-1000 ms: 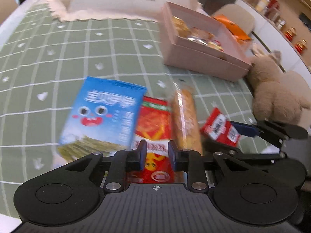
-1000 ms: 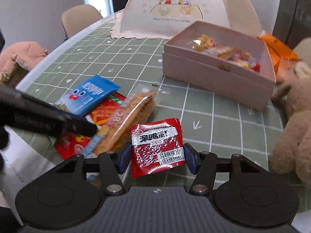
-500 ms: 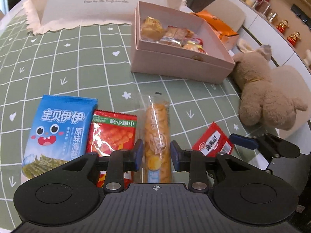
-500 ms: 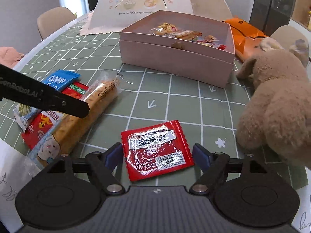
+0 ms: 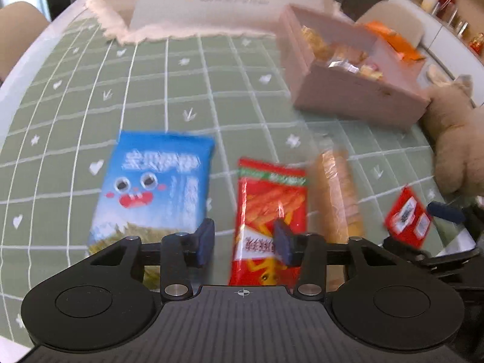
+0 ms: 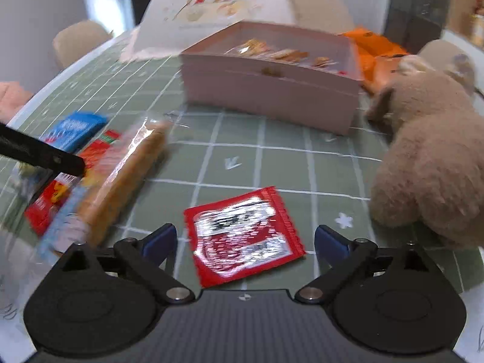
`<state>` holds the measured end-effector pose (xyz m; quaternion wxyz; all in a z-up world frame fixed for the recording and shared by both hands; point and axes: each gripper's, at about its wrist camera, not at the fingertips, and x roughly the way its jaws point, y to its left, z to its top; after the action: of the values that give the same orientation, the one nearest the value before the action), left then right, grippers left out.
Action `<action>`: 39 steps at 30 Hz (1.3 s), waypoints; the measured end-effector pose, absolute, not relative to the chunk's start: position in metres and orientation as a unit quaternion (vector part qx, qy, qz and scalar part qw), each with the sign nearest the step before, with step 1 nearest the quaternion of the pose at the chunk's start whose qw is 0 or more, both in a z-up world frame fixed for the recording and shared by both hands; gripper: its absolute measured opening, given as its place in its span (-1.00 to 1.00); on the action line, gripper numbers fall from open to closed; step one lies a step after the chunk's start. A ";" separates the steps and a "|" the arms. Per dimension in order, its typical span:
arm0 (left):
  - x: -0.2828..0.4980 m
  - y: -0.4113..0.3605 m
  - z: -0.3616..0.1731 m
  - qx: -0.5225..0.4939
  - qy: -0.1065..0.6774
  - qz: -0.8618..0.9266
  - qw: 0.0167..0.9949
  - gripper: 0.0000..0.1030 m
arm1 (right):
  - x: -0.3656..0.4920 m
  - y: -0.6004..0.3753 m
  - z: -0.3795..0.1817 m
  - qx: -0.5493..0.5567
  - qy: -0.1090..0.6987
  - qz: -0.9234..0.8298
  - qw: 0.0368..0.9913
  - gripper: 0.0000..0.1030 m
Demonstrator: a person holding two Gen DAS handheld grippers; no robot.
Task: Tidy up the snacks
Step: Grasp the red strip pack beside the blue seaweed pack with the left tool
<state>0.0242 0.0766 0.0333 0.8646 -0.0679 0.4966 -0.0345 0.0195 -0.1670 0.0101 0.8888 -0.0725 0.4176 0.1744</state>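
Note:
Several snack packs lie on the green checked tablecloth. In the left wrist view a blue seaweed bag [image 5: 154, 187], a red chip bag [image 5: 266, 208], a long orange biscuit pack [image 5: 335, 193] and a small red sachet [image 5: 408, 214] lie in a row. My left gripper [image 5: 244, 239] is open above the red chip bag's near end. In the right wrist view my right gripper [image 6: 245, 242] is wide open around the small red sachet [image 6: 242, 236], which lies flat on the cloth. The pink box [image 6: 272, 87] holding several snacks stands behind.
A brown plush toy [image 6: 429, 157] lies right of the sachet, close to my right gripper. An orange bag [image 6: 372, 48] sits behind the box. A cream food cover [image 5: 230, 0] stands at the table's far side. Chairs surround the table.
My left gripper has opened and swung left, now over the red chip bag. My right gripper has opened wider; the small red sachet it held a second ago lies on the cloth.

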 end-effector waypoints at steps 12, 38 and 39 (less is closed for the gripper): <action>0.023 0.072 0.039 -0.075 0.499 -0.041 0.862 -0.05 | 0.005 -0.110 0.039 -0.132 0.374 0.259 0.881 0.61; 0.018 0.040 0.032 0.026 0.498 -0.046 0.866 0.18 | 0.011 -0.176 0.019 -0.059 0.428 0.180 0.884 0.60; 0.019 0.042 0.032 0.011 0.500 -0.047 0.865 0.18 | 0.010 -0.176 0.016 -0.059 0.428 0.181 0.883 0.62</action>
<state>0.0194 0.0419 0.0320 0.8646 0.0108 0.5001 -0.0474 0.0102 -0.1756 0.0165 0.8834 -0.0591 0.4281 0.1811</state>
